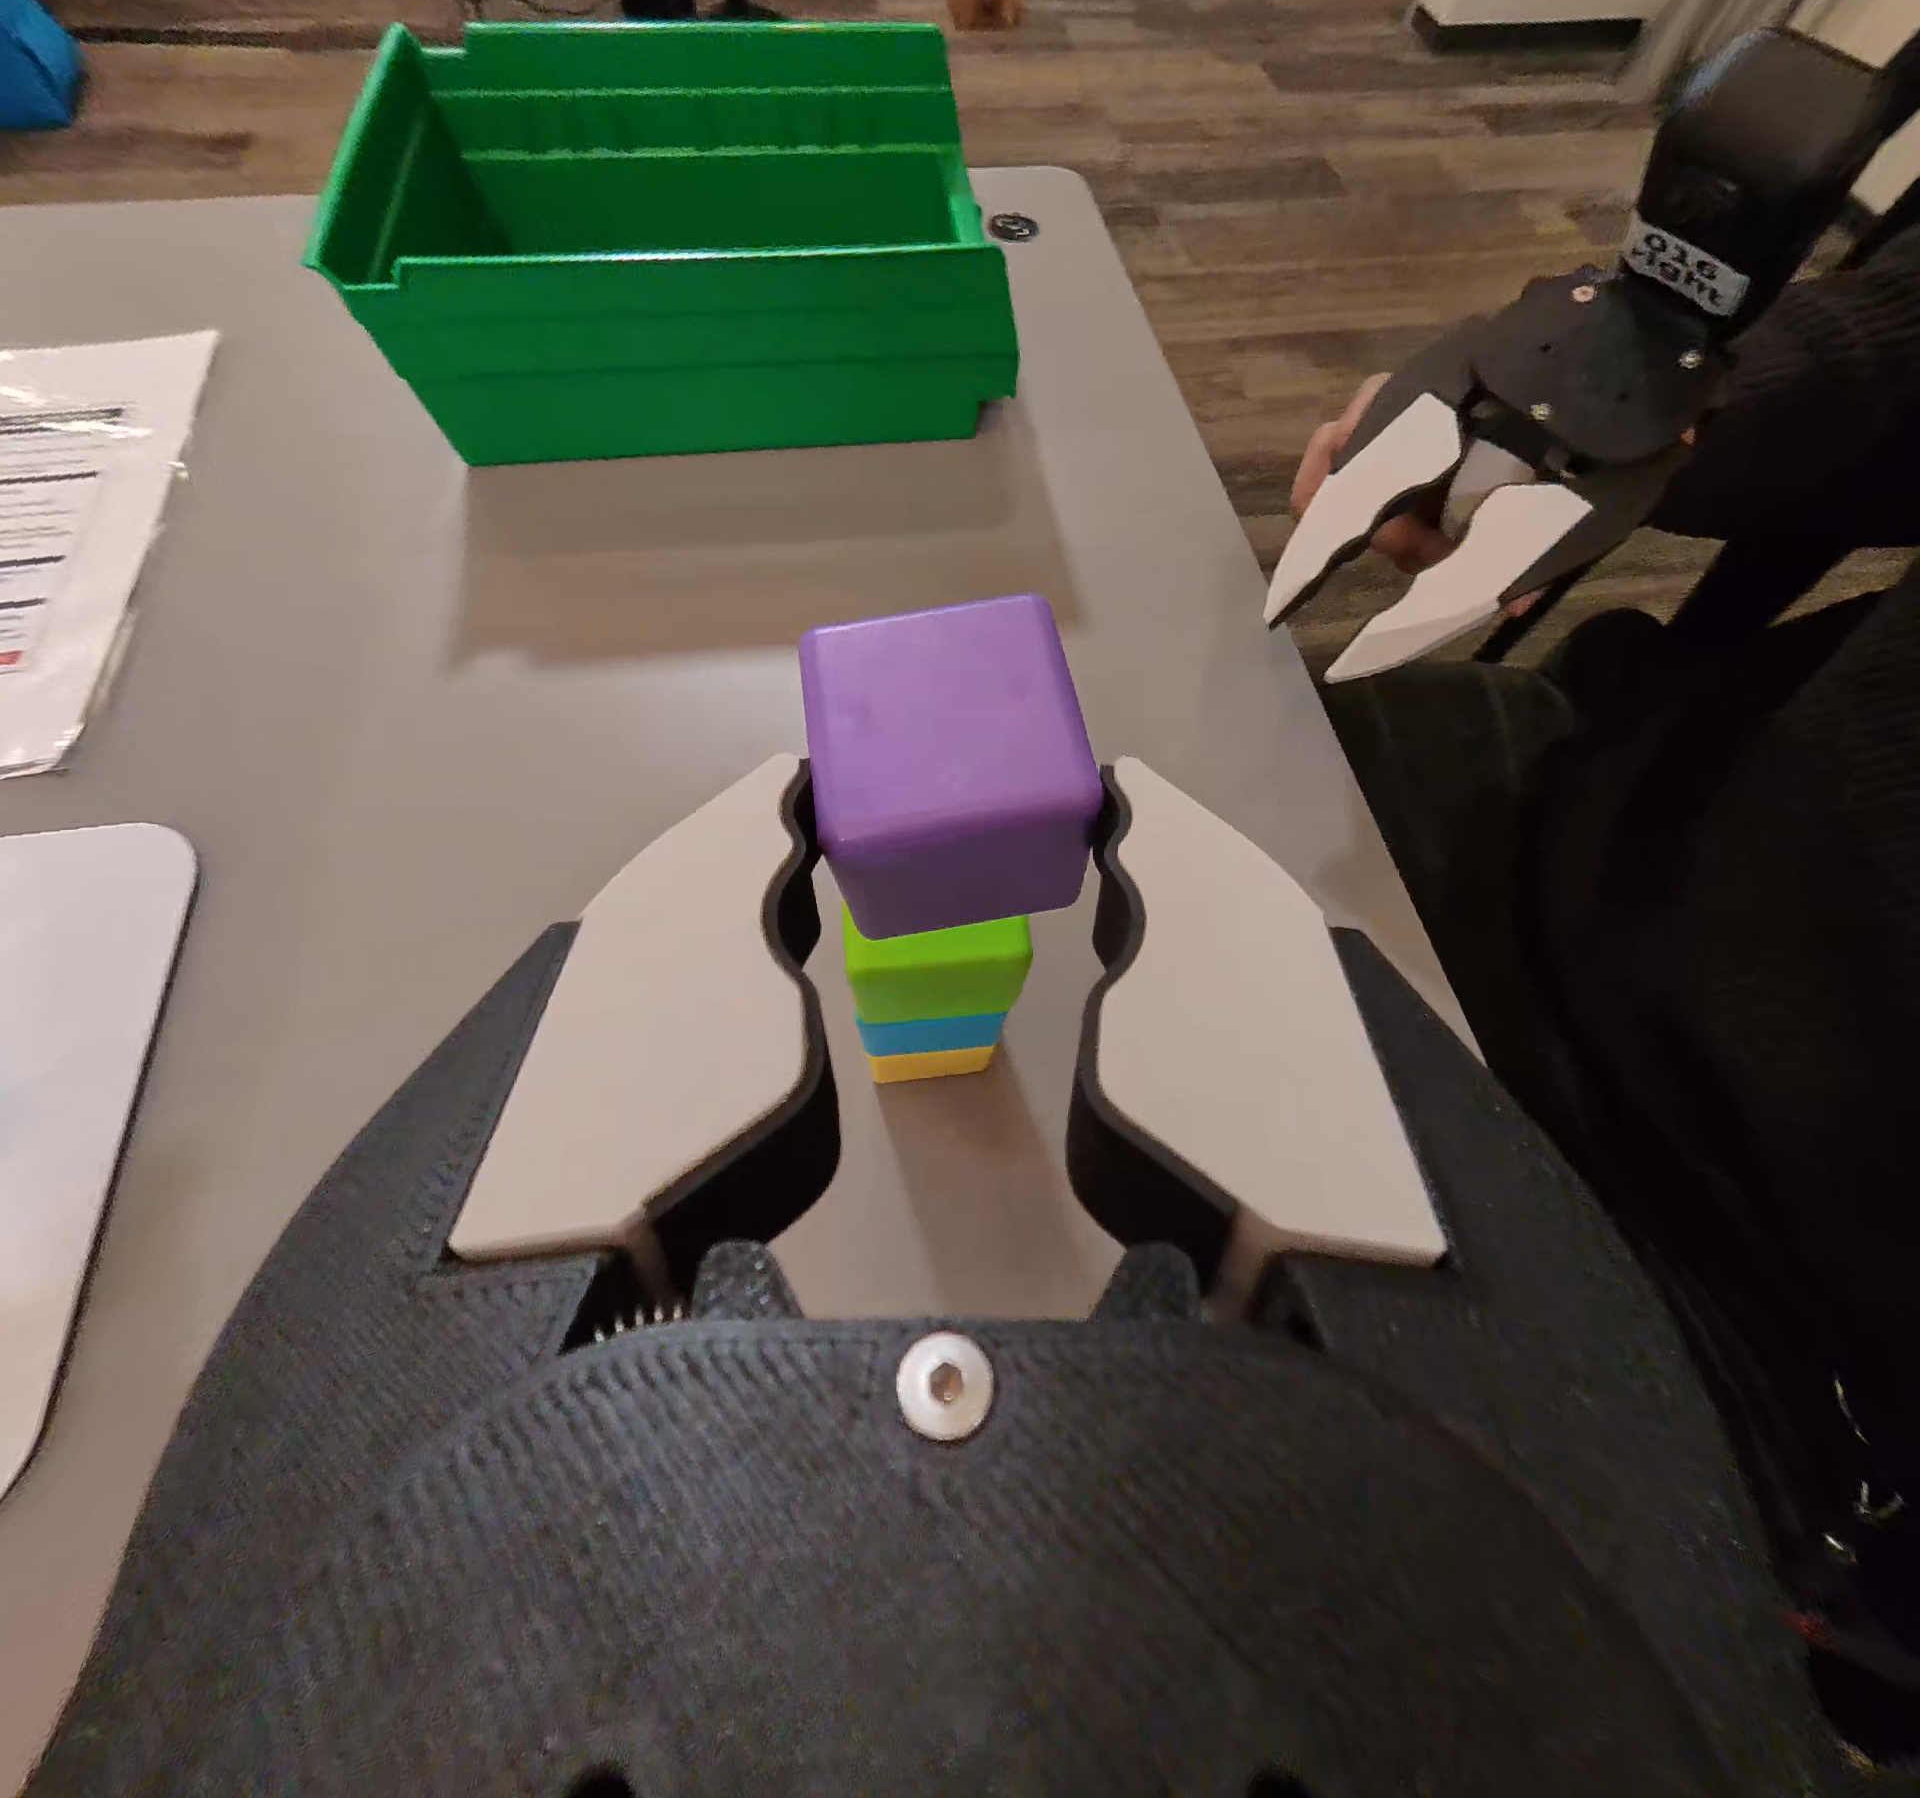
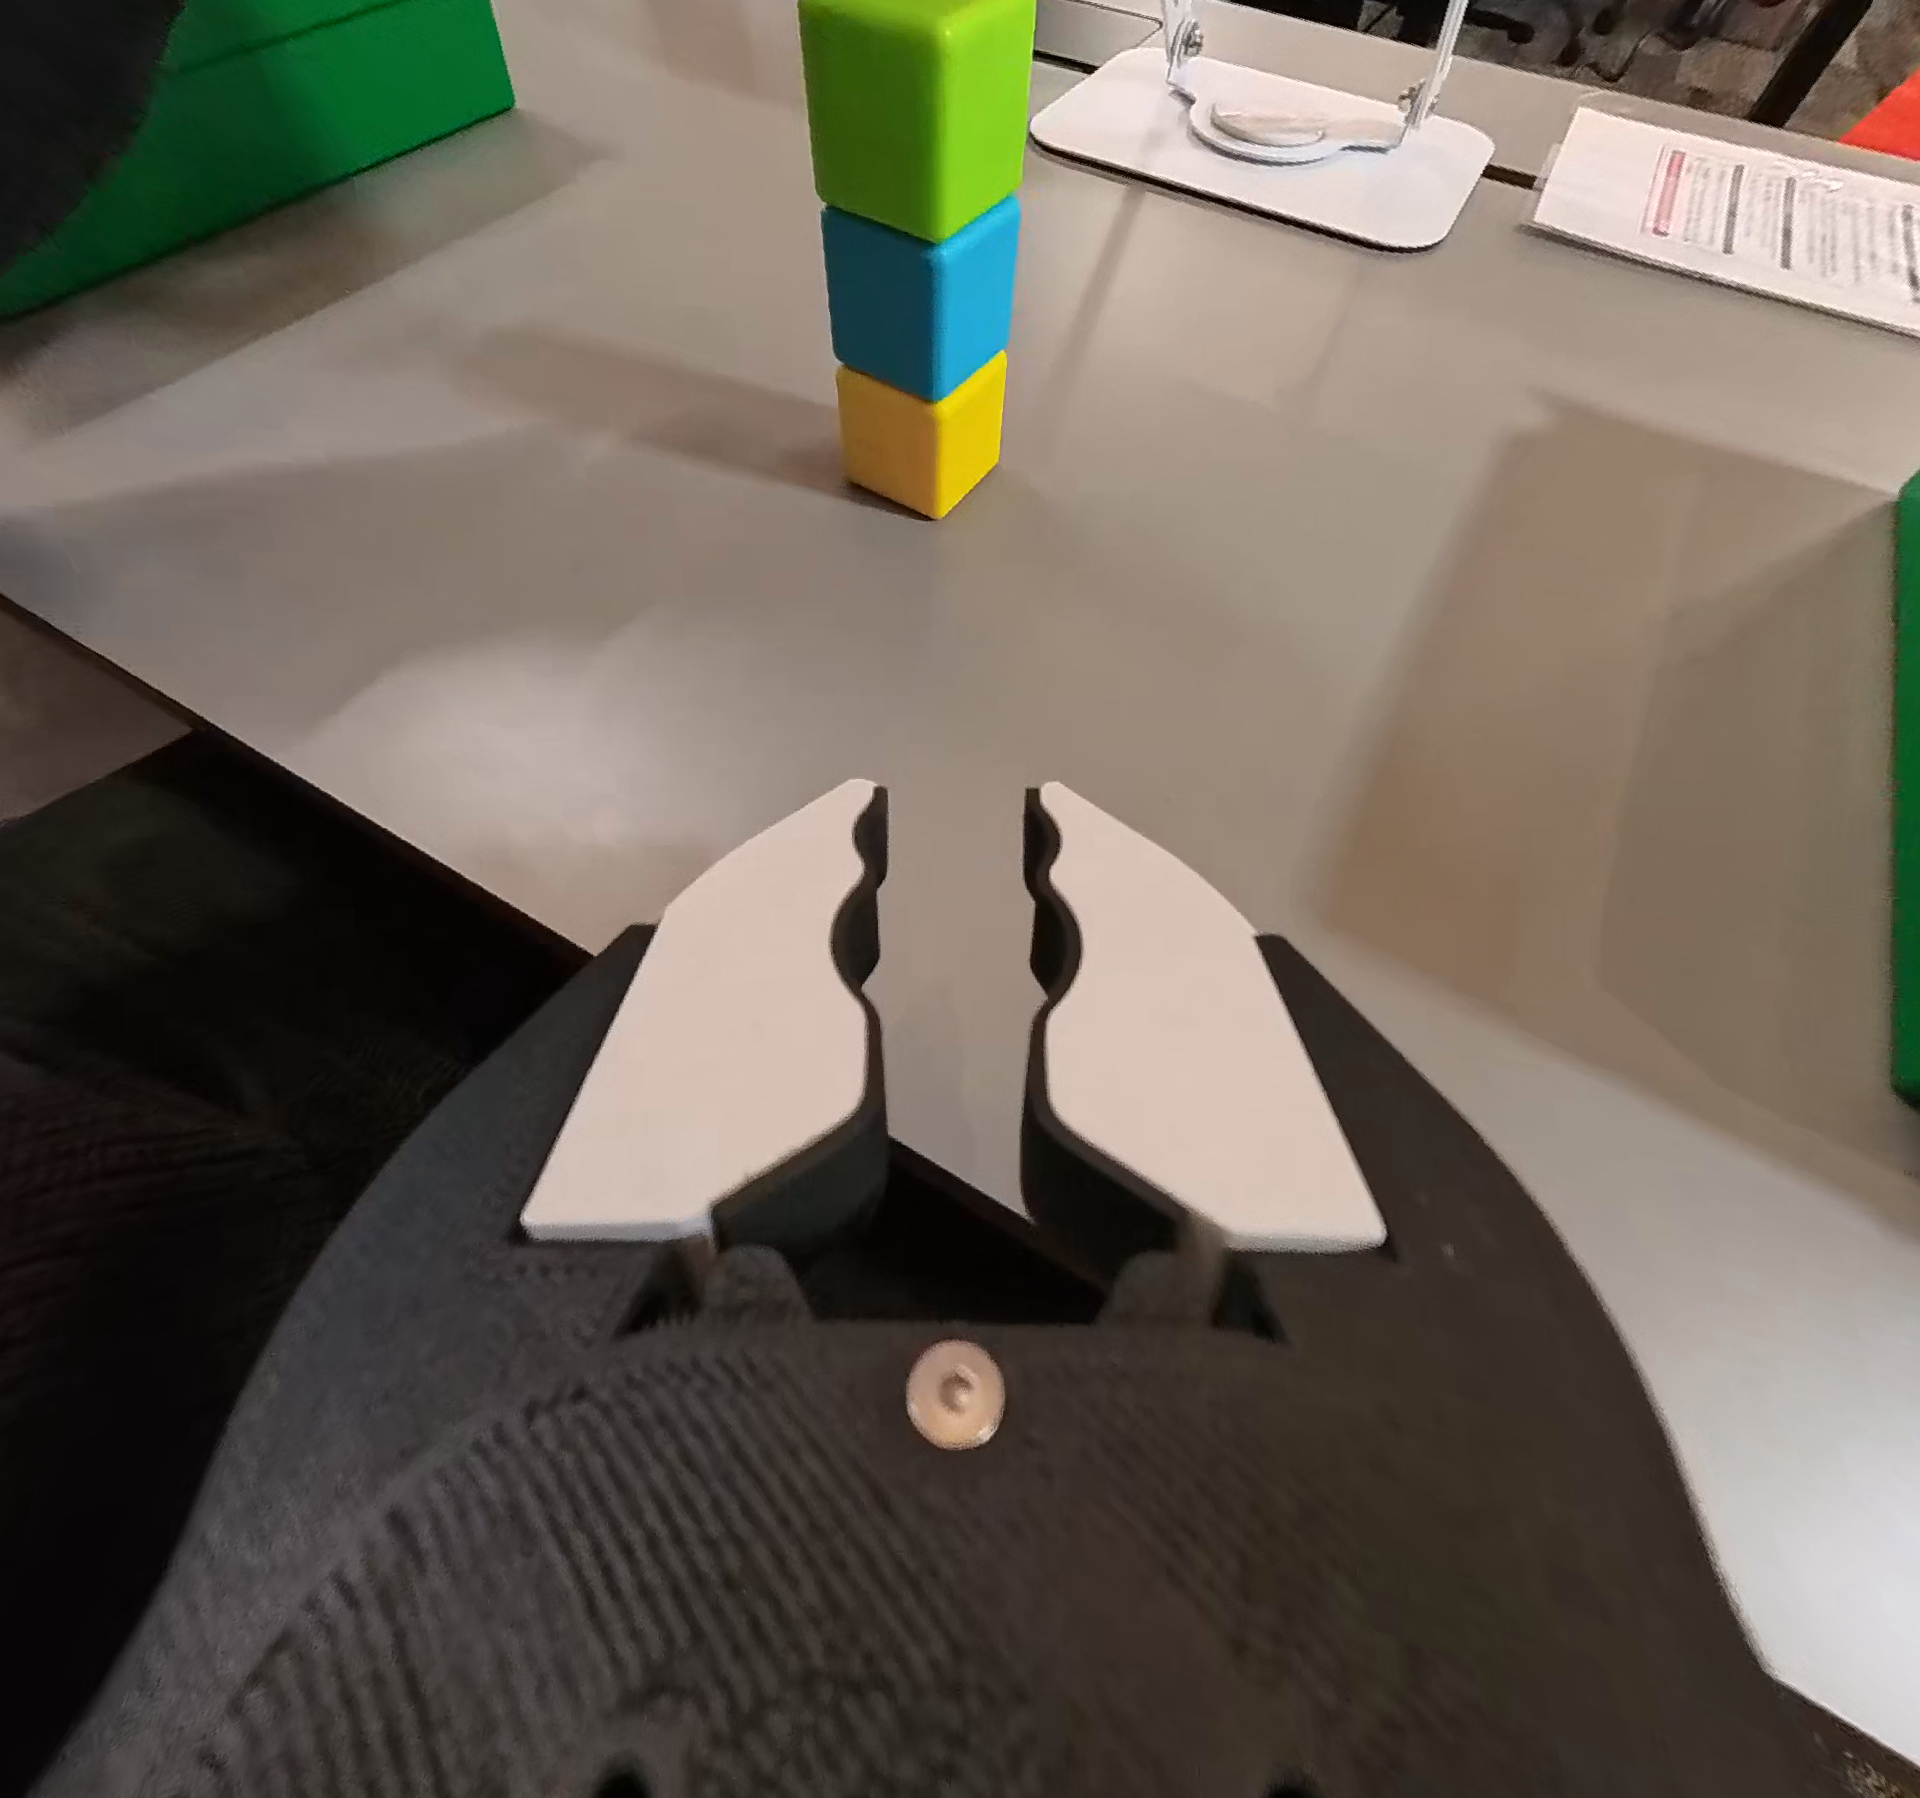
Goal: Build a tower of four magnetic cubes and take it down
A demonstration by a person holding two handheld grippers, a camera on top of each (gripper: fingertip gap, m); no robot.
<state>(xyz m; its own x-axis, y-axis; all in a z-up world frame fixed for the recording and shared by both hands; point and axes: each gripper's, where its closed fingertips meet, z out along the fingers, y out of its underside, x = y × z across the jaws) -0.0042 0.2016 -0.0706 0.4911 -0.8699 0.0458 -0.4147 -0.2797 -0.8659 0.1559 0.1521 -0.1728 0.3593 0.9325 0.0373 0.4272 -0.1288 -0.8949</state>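
Note:
My left gripper (image 1: 951, 782) is shut on a purple cube (image 1: 940, 709) and holds it just above a stack of three cubes on the grey table (image 1: 520, 657). The stack is a lime green cube (image 1: 938, 959) on a blue cube (image 1: 930, 1031) on a yellow cube (image 1: 930, 1062). The purple cube sits slightly skewed over the green one; I cannot tell if they touch. In the right wrist view the stack shows upright as green (image 2: 914, 86), blue (image 2: 920, 294) and yellow (image 2: 920, 434). My right gripper (image 2: 956, 798) is open and empty at the table's edge, away from the stack; it also shows in the left wrist view (image 1: 1304, 645).
A green plastic bin (image 1: 665, 335) stands behind the stack, also seen in the right wrist view (image 2: 343, 65). Printed papers (image 1: 73, 522) and a white stand base (image 2: 1268, 159) lie on the far side. Another green object (image 2: 1907, 813) is at the right edge. A person's dark clothing borders the table. Tip to tip, the grippers are about 20 cm apart.

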